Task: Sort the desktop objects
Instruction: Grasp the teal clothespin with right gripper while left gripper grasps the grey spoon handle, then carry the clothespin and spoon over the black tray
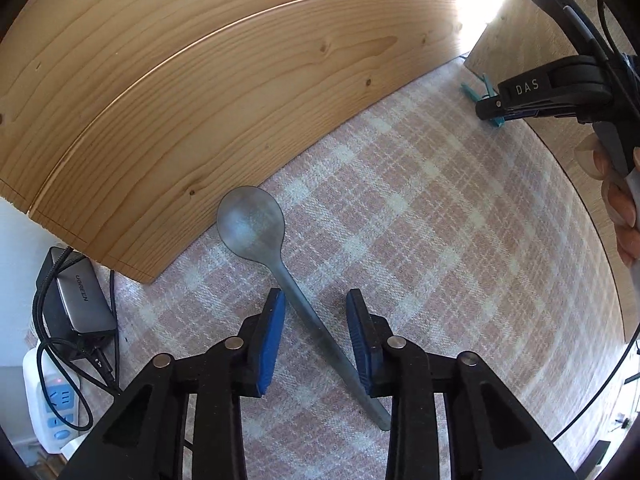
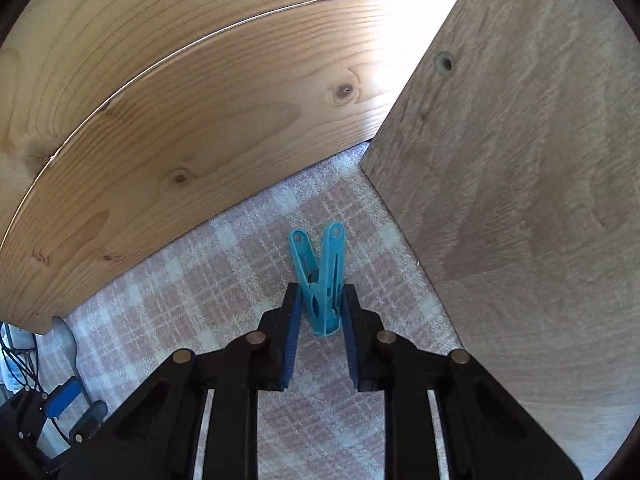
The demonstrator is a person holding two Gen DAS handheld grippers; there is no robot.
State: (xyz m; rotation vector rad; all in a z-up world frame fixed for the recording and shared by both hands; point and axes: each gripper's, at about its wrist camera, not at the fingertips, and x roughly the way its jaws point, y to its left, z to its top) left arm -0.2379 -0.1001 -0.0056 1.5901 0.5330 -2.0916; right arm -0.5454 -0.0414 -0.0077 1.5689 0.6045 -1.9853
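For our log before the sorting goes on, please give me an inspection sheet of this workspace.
Surface: plaid cloth, pink and white.
Job's things: grey spoon flat on the cloth; teal clothespin.
Clutter: nothing seen.
Grippers: left gripper open, astride the spoon handle; right gripper closed against the clothespin.
Cables: black cables at a grey hub and white power strip, left edge.
Surroundings: pine board behind; paler wood panel at right.
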